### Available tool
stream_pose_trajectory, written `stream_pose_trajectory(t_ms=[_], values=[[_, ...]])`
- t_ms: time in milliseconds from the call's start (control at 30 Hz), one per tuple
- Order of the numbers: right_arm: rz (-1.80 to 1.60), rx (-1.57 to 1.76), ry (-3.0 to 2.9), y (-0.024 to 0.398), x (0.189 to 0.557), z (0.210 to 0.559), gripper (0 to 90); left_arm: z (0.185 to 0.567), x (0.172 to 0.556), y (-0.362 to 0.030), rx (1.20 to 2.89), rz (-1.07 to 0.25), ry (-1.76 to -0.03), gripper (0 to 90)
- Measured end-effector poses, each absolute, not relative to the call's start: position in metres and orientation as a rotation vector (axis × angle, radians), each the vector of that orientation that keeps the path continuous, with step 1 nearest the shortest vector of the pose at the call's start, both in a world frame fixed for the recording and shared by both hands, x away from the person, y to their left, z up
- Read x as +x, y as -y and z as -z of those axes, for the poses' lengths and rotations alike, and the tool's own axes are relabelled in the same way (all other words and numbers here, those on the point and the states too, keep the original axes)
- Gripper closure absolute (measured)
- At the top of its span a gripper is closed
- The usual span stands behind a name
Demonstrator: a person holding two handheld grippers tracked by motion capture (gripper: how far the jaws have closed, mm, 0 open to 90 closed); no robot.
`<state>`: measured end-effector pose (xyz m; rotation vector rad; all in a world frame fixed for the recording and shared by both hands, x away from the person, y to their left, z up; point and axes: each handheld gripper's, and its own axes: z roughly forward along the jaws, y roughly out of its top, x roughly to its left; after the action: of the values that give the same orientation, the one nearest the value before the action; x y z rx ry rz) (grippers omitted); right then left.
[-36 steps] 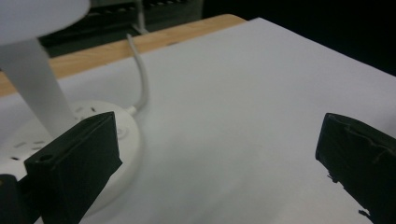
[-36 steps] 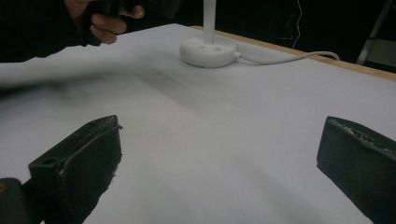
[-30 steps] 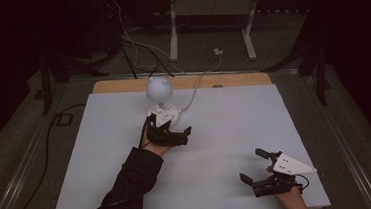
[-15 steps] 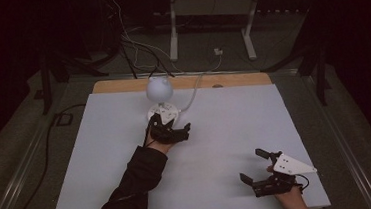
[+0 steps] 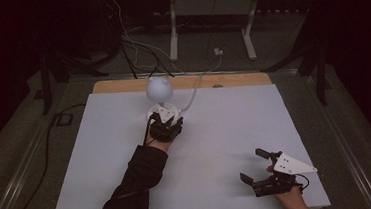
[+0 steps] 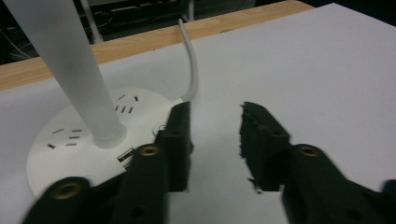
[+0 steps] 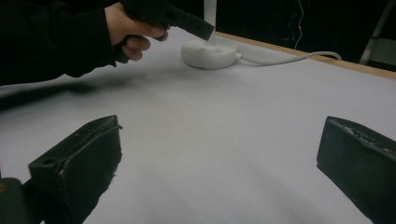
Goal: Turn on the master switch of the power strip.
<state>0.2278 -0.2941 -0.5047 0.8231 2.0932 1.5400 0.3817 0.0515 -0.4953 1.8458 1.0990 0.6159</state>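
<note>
The desk (image 5: 102,156) takes up most of the room in front of me, a wide pale sheet with a strip of bare wood along its far edge. Nothing that could hold other things stands on it.

Toward the far middle stands the lamp (image 5: 159,89), white, with a round head on a frosted stem (image 6: 74,65) that rises from a flat round base (image 6: 60,140). The base carries plug slots on top and a small port at its rim. A white cable (image 6: 191,70) runs from the base toward the wooden edge.

The left hand-held gripper (image 5: 166,125) sits at the near side of the lamp base, reached out on a dark sleeve (image 5: 134,183). In the left gripper view one jaw lies against the rim of the base and the other stands apart over bare desk, with nothing between them, so it is released. Its jaws have just been closing, from wide apart a second ago to a narrow gap now, and the hand has edged a little closer to the base.

The right hand-held gripper (image 5: 252,167) rests at the near right corner of the desk, well apart from the lamp, jaws spread wide and empty, where it was before.
</note>
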Motion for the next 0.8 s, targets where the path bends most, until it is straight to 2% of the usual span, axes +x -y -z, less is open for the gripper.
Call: stream_pose_trajectory(t_ms=[67,300,733,800], values=[[-1.542,0.825,-2.091,0.295,0.228,0.505,0.0,0.496,0.383,-0.051,1.846,-0.620,-1.105,74.1],[-1.543,0.823,-2.102,0.294,0.228,0.505,0.0,0.497,0.392,-0.053,1.809,-0.651,-1.170,89.1],[-1.550,0.818,-2.107,0.294,0.228,0.505,0.0,0.510,0.406,-0.045,1.878,-0.791,-1.143,90.0],[-1.552,0.820,-2.106,0.294,0.228,0.505,0.0,0.511,0.408,-0.045,1.882,-0.769,-1.146,90.0]])
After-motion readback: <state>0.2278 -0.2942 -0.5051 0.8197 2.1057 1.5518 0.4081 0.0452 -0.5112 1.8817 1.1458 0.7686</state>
